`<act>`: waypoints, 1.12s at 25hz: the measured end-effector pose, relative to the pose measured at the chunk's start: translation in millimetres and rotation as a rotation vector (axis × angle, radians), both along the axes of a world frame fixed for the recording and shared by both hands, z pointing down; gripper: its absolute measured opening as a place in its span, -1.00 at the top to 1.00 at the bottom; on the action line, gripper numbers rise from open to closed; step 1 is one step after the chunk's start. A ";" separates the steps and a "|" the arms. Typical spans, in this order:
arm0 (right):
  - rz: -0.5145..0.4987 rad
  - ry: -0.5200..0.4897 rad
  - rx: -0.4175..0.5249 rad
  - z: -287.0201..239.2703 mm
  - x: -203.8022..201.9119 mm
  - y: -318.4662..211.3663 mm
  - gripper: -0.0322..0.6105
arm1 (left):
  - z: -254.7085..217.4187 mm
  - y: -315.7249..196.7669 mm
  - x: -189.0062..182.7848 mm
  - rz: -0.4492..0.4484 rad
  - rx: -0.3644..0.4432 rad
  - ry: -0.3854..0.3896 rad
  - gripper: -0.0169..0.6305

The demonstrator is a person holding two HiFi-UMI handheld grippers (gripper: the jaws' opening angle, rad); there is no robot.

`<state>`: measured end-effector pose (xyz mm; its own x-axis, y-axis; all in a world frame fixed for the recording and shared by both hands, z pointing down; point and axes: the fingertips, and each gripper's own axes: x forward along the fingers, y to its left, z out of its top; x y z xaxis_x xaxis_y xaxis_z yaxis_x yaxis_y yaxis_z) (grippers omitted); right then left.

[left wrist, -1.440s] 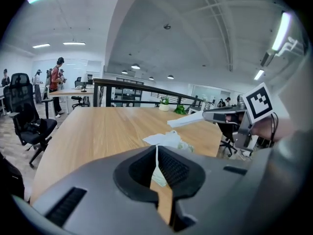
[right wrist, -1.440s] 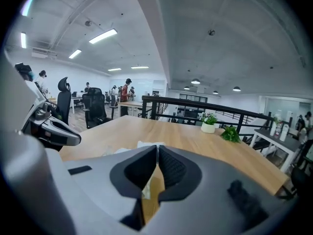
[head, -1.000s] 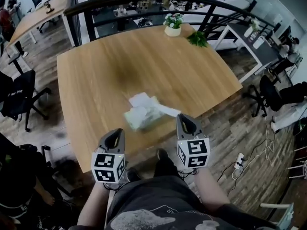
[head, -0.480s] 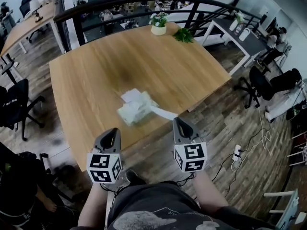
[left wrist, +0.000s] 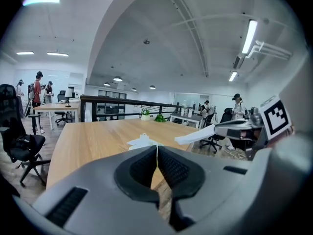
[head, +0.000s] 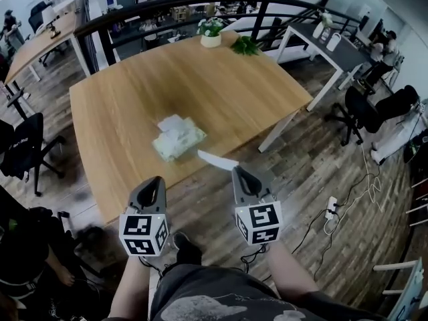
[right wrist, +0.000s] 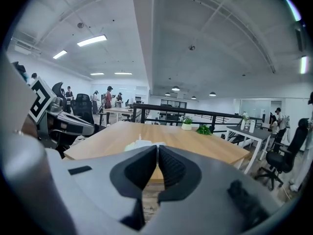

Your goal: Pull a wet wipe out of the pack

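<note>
A black office chair (head: pixel 27 142) stood left of the wooden bench (head: pixel 120 92). The left hand-held gripper (head: pixel 158 180) hovered by the bench's near edge, its jaws pressed together with nothing between them. On the bench ahead lay the pack of wet wipes (head: pixel 179 141), pale and crumpled, with its flap open on the far side. Just right of the pack, and apart from it, one wet wipe (head: pixel 217 158) hung in the air as a flat white strip over the bench's near edge. Its right end was pinched in the right hand-held gripper (head: pixel 238 171), whose jaws were closed tight on it. In the left gripper view the strip stuck out leftward from that gripper's tip. At the bench's far edge stood a small potted plant (head: pixel 211 35), with a green sprig (head: pixel 245 45) just beside it.
</note>
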<state>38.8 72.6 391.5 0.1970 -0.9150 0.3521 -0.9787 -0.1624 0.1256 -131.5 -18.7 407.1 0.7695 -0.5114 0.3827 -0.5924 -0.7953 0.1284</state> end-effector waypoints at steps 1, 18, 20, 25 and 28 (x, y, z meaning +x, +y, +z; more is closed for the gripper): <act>-0.004 -0.001 0.004 -2.2 -1.3 9.0 0.80 | -1.4 8.8 -0.1 -0.003 0.001 0.000 0.90; -0.016 0.009 0.021 -20.8 -32.0 150.4 0.80 | -29.2 146.4 -20.9 0.018 0.021 0.021 0.90; -0.018 0.008 0.017 -18.5 -36.0 162.1 0.80 | -30.2 157.0 -25.7 0.018 0.022 0.018 0.90; -0.003 -0.003 -0.007 -9.0 -40.3 181.6 0.80 | -31.5 173.4 -35.1 0.008 0.028 0.023 0.90; 0.003 -0.015 -0.012 -8.1 -43.4 188.5 0.80 | -32.5 180.9 -38.5 0.005 0.027 0.026 0.90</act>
